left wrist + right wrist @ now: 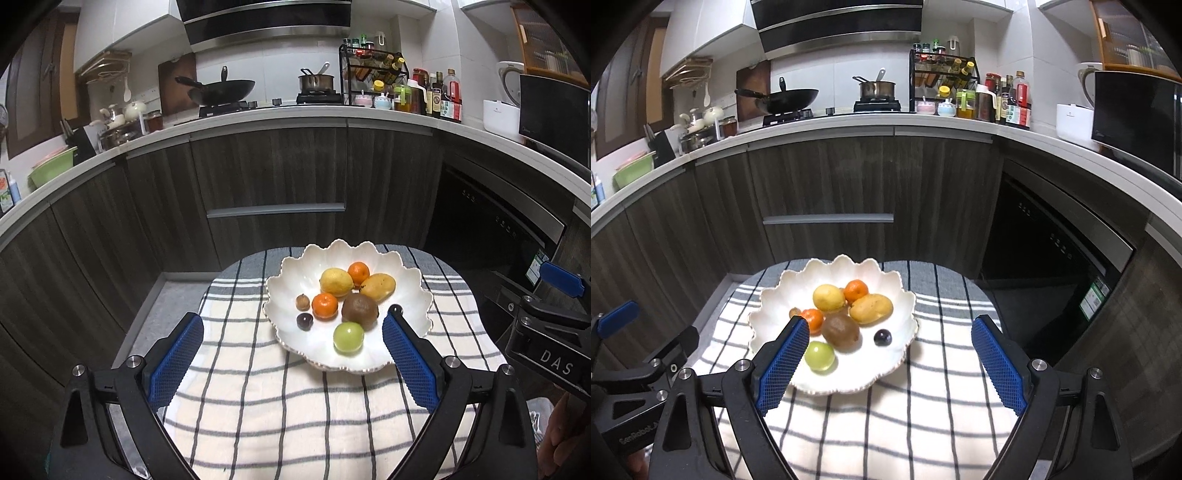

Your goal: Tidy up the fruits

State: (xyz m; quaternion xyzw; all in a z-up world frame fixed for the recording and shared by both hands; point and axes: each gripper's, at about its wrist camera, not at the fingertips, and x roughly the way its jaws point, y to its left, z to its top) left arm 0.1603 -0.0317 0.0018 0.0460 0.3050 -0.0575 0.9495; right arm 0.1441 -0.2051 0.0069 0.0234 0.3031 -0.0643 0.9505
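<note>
A white scalloped plate [295, 280] sits on a checked cloth and holds several fruits: a lemon [335, 281], two tangerines [325, 305], a mango [378, 286], a brown kiwi [359, 310], a green grape [348, 337], a dark grape [304, 321] and a small brown fruit [302, 302]. My left gripper [293, 334] is open and empty, just in front of the plate. My right gripper [890, 338] is open and empty, over the plate's [775, 306] right front edge; the kiwi [841, 331] and dark grape [882, 337] lie between its fingers.
The checked cloth [258, 413] covers a small table. Dark kitchen cabinets [273, 173] and an oven [491, 229] stand behind it. The counter holds a wok [221, 90], a pot [316, 82] and bottles [439, 96]. The other gripper shows at each view's edge [554, 332].
</note>
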